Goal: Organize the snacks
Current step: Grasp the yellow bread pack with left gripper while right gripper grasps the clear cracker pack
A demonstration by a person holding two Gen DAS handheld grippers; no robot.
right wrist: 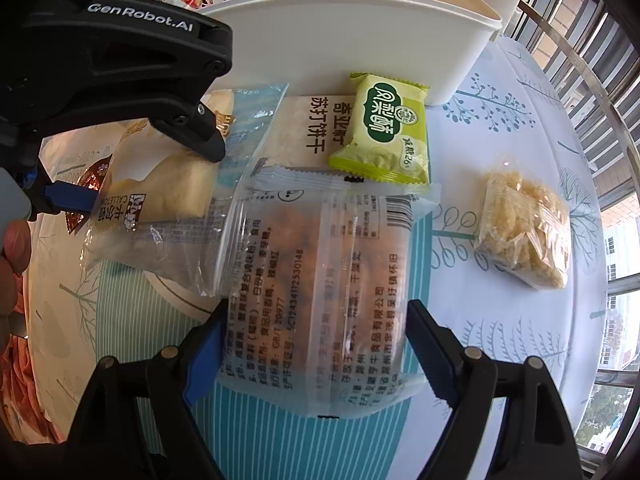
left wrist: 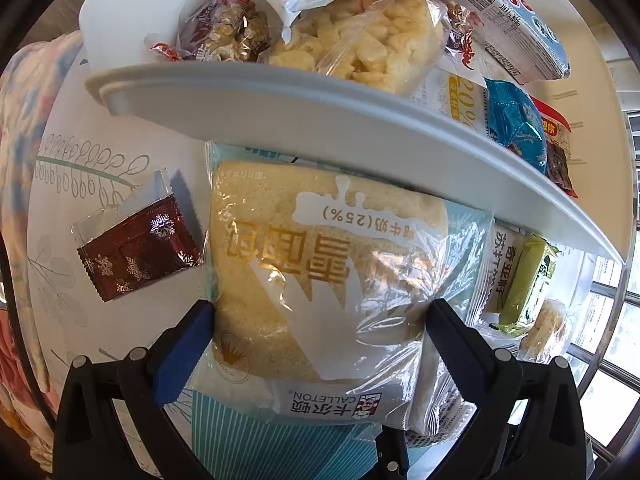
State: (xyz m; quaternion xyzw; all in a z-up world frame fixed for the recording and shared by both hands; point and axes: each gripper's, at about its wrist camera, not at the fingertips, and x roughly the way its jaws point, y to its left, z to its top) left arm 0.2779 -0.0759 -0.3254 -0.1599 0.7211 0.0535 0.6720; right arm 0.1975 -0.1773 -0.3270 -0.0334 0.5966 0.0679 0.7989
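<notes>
My left gripper (left wrist: pixel 320 312) is shut on a bagged bread loaf (left wrist: pixel 320 264), held just below the rim of a white bin (left wrist: pixel 320 120) full of snacks. In the right wrist view the left gripper (right wrist: pixel 152 168) and the bread (right wrist: pixel 160 184) show at the left. My right gripper (right wrist: pixel 316 320) is shut on a clear packet of brown snacks (right wrist: pixel 316 272) over the table. A green pastry packet (right wrist: pixel 384 132) and a soda cracker packet (right wrist: pixel 304 132) lie by the white bin (right wrist: pixel 360 44).
A dark red snowflake packet (left wrist: pixel 136 252) lies on the leaf-print tablecloth (left wrist: pixel 80 184) left of the bread. A clear bag of yellow puffed pieces (right wrist: pixel 524 232) lies at the right. Window railings (right wrist: pixel 600 80) stand beyond the table edge.
</notes>
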